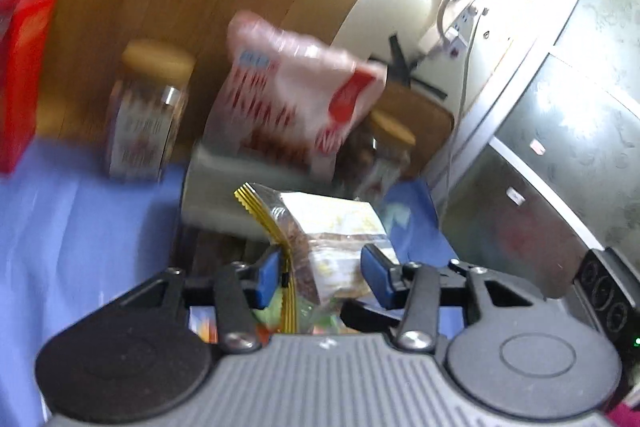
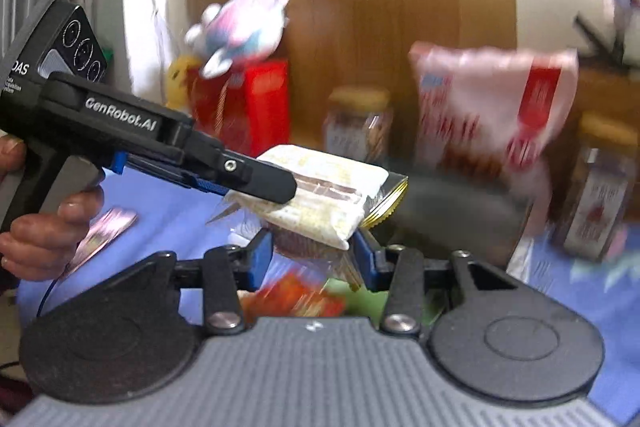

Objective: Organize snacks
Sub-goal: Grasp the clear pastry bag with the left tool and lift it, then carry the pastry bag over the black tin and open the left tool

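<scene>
Blue surface (image 1: 80, 227) with grey bin (image 1: 216, 187); big pink-red bag (image 1: 296, 99) stands in the bin. Near the bin, lifted: small snack packet (image 1: 320, 239), light, crinkly, slippery. Left claw (image 1: 322, 273) grasping the packet's body; right claw (image 2: 312, 255) seems clamped on another, better than seams.

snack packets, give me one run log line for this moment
left gripper: shut on snack packets | right gripper: shut on snack packets | lifted above blue cloth

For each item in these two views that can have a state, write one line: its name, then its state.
Left gripper: shut on snack packet.
Right gripper: shut on a clear-wrapped snack.
Snack packet: held above the blue cloth.
Two jars: upright, lids on.
Pink-and-red bag: standing in the grey bin.
Red box: upright.
</scene>
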The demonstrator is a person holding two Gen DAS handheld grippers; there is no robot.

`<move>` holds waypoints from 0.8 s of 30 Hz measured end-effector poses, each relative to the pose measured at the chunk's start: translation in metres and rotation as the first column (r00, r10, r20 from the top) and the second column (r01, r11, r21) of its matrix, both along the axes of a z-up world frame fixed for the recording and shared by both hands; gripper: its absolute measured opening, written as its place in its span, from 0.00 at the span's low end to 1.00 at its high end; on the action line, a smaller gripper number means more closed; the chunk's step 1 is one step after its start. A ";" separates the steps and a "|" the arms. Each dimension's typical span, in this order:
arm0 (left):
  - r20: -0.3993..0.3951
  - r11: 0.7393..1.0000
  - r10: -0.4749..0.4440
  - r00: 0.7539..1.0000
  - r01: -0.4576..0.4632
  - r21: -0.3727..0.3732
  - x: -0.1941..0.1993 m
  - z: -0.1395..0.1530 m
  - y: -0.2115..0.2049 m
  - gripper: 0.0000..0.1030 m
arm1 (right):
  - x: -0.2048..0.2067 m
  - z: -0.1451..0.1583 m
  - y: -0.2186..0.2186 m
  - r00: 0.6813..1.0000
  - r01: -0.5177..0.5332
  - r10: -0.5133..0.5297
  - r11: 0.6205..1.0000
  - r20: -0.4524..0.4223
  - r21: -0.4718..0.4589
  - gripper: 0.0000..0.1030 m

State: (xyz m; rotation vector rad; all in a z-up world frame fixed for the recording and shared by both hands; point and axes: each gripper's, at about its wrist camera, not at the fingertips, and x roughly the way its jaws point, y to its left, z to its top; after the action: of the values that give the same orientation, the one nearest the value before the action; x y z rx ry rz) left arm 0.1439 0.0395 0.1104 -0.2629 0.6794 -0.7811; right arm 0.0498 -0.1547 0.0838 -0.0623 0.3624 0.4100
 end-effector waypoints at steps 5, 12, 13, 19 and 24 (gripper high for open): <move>-0.030 0.998 0.017 0.999 -0.015 0.067 0.064 -0.014 -0.042 0.45 | 0.062 -0.010 -0.021 0.994 0.087 -0.088 0.996 -0.063 -0.008 0.46; -0.139 0.992 0.052 0.989 -0.035 0.120 0.104 -0.059 -0.058 0.44 | 0.099 -0.039 -0.036 0.980 0.128 -0.131 0.991 -0.147 -0.026 0.50; -0.129 0.993 0.040 0.991 -0.025 0.118 0.102 -0.058 -0.056 0.45 | 0.096 -0.039 -0.040 0.982 0.128 -0.129 0.992 -0.141 -0.013 0.51; -0.032 0.988 0.134 0.990 -0.131 0.078 0.094 -0.039 -0.017 0.47 | 0.056 -0.037 -0.064 0.986 0.153 -0.146 0.984 -0.082 0.090 0.53; -0.125 0.966 0.227 0.966 -0.207 0.156 0.113 -0.059 0.002 0.47 | 0.031 -0.043 -0.072 0.992 0.105 -0.089 0.973 -0.087 0.205 0.53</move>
State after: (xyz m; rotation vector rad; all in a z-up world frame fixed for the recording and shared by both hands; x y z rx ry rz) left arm 0.2570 0.0412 0.0515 -0.2603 0.8221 -0.5042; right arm 0.0809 -0.2267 0.0408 0.1769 0.3948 0.3522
